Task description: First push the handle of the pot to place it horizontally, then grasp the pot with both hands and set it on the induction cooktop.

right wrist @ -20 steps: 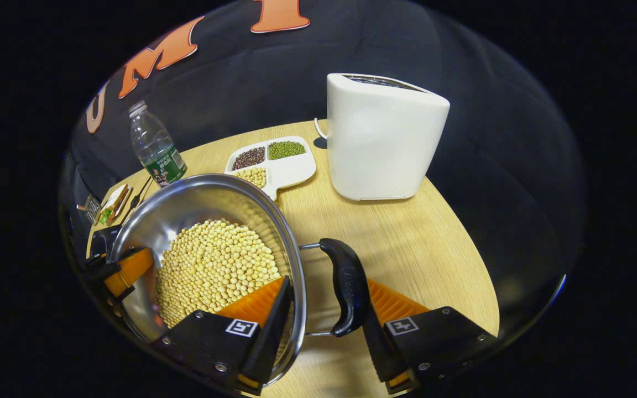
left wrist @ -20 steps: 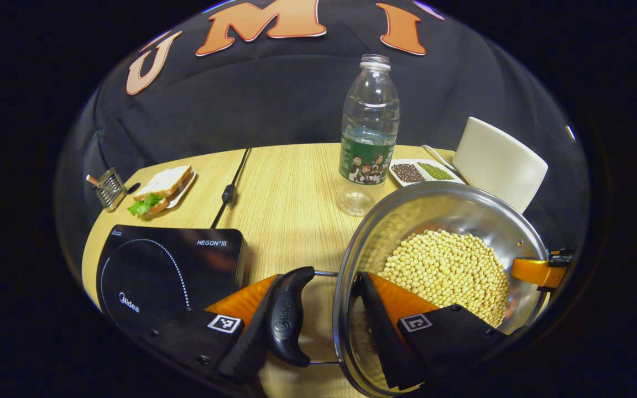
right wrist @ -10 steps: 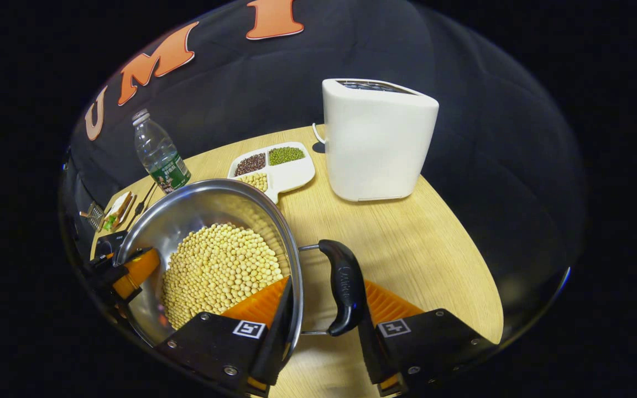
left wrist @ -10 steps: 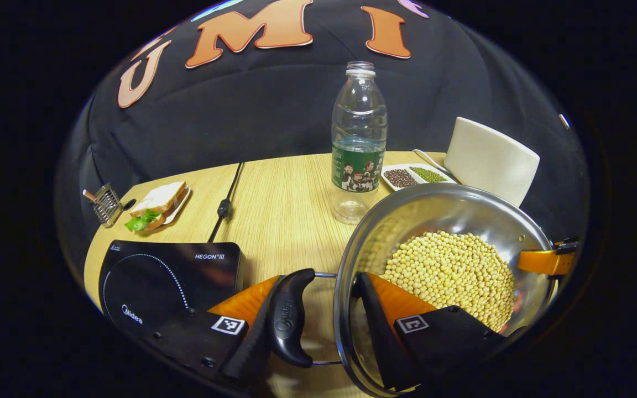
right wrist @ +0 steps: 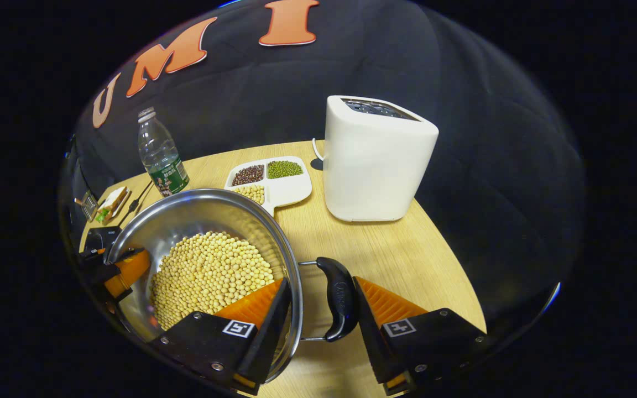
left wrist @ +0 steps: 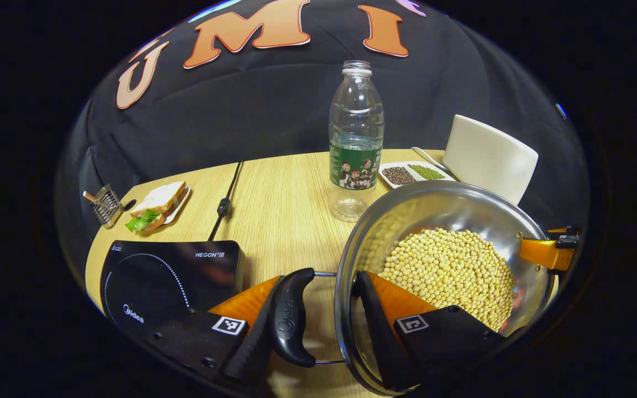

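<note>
Stainless pot (left wrist: 451, 221) is shiny inside w/ a big heap of soybeans (left wrist: 451, 271) covering the bottom, thin steel rim, and a black loop handle (left wrist: 290, 318) on wire brackets at each side. It sits over the near part of the wooden tabletop (left wrist: 285, 204), just right of the black induction cooktop (left wrist: 163, 276) at the near left corner, not on it. Can't tell if the pot is touching the wood or lifted.

Left gripper (left wrist: 318, 318) is clamped on the pot: one finger inside the wall, the other outside against the handle. Right gripper (right wrist: 318, 309) does the same on the opposite handle (right wrist: 339, 298), one finger in the pot, one outside the grip.

Farther back: clear water bottle (left wrist: 356, 143) mid-table, divided dish of beans (right wrist: 271, 177), white toaster (right wrist: 376, 157) toward the far right edge, sandwich plate (left wrist: 158, 200) at the far left edge, cooktop cord (left wrist: 227, 193) running back.
</note>
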The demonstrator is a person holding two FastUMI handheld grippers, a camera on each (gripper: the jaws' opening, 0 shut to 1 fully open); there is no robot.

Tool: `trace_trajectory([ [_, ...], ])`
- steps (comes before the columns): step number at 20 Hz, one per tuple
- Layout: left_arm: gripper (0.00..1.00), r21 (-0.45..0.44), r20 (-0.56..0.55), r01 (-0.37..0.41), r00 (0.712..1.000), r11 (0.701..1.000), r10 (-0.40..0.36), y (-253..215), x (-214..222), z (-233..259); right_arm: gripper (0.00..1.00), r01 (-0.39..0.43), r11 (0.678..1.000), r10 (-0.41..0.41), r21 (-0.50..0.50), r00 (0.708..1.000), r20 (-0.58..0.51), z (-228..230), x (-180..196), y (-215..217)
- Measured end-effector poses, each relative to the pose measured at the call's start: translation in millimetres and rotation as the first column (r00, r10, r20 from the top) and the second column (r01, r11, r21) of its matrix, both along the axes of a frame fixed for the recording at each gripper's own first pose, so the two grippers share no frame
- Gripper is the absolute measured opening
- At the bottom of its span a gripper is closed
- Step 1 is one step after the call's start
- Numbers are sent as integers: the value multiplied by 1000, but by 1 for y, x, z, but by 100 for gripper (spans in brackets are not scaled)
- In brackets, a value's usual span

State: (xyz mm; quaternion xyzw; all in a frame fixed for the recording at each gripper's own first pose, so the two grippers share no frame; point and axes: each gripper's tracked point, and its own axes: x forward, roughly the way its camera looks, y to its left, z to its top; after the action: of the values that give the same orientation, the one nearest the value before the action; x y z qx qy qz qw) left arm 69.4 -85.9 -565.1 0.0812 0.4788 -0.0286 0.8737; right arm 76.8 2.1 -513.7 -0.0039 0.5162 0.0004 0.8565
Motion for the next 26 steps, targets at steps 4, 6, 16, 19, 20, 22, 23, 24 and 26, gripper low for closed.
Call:
trace_trajectory([
  [4,84,6,1,-3,1000,1000,3,0,0,0,67,40,999,-39,8,999,-27,0,1,0],
  [6,84,7,1,-5,1000,1000,5,0,1,0,66,33,999,-33,-6,999,-38,-1,-1,0],
  [16,82,32,23,-39,999,999,38,5,3,7,60,86,996,-86,-13,994,-63,4,-7,5],
  [19,84,48,40,-40,998,998,38,10,3,19,59,99,995,-98,18,993,-59,9,-11,11],
  [20,83,49,50,-40,998,998,38,11,3,24,59,101,995,-100,23,994,-52,13,-11,11],
  [22,86,42,53,-44,998,998,41,13,3,33,59,98,995,-97,30,995,-31,22,-9,14],
  [23,83,41,58,-43,998,998,40,15,4,40,58,93,995,-93,35,995,-25,28,-8,17],
  [24,81,43,66,-41,997,998,38,18,6,46,58,93,995,-92,42,996,-18,35,-6,18],
  [26,81,42,85,-48,995,998,44,26,6,60,58,80,995,-80,51,997,-3,48,-5,27],
])
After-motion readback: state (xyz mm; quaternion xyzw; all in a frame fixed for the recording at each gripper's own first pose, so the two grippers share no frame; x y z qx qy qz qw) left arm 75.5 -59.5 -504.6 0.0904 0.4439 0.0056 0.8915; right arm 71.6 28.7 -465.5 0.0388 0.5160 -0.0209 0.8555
